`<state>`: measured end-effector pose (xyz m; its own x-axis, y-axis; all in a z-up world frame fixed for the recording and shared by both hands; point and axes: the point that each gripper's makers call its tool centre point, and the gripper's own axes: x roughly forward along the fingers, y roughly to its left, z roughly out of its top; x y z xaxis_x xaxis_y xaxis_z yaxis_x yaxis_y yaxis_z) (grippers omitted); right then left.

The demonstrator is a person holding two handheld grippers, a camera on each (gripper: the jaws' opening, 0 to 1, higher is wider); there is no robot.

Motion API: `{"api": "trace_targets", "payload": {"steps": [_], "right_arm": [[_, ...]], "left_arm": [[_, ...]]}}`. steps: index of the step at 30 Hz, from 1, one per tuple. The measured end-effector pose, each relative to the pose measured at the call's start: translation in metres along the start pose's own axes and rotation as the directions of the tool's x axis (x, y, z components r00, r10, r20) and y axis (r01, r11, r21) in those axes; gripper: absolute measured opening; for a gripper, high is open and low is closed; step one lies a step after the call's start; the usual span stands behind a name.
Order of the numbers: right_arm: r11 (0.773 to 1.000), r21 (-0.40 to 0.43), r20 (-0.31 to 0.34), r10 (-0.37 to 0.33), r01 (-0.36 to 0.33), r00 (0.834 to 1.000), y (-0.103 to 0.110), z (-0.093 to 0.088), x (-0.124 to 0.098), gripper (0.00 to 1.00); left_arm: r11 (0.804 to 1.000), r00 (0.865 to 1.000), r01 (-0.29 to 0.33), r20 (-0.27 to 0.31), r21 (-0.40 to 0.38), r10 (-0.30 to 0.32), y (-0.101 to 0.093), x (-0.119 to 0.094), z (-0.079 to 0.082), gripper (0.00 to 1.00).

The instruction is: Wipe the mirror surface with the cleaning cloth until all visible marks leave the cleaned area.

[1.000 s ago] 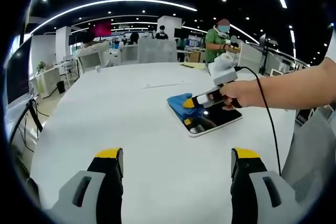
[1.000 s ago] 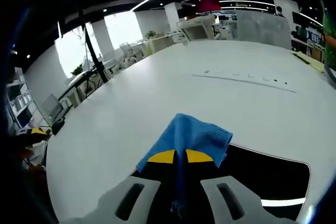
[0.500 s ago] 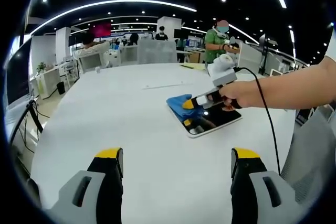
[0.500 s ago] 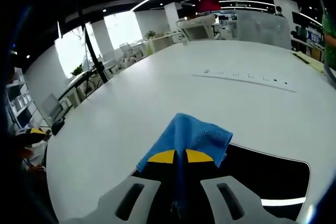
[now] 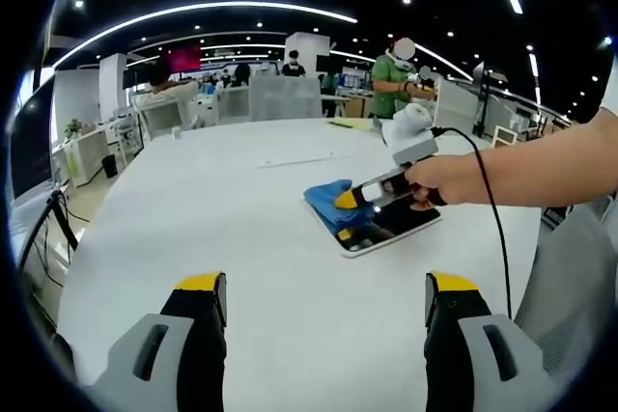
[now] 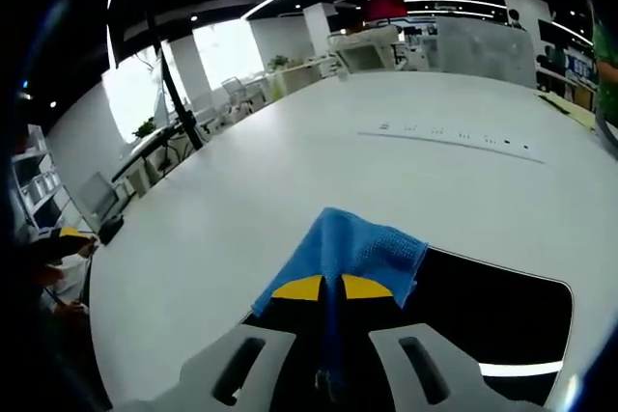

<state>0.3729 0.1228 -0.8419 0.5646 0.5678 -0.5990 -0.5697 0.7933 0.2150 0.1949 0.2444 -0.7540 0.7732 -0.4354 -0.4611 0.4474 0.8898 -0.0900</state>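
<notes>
Wiping underway, judged mid-task — right hand-held gripper [image 6: 323, 288] has its jaws clamped on the blue cloth [image 6: 352, 250], pressed on the mirror [image 6: 492, 320] near its edge, lower centre of the right gripper view. Mirror lies flat on the white bench [image 5: 241, 229], centre-right of the left gripper view. Marks can't be made out; most glass looks unwiped. Left hand-held gripper [image 5: 326, 301] hangs wide, holding nothing.
</notes>
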Motion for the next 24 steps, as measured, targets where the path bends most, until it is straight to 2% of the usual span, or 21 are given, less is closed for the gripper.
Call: {"api": "trace_targets", "payload": {"steps": [24], "right_arm": [[1.0,-0.001,0.008,0.015,-0.015,1.0,0.015,-0.015,-0.013,0.01]], "left_arm": [[1.0,1.0,0.006,0.016,0.019,-0.006,-0.008,-0.005,0.008,0.85]]}}
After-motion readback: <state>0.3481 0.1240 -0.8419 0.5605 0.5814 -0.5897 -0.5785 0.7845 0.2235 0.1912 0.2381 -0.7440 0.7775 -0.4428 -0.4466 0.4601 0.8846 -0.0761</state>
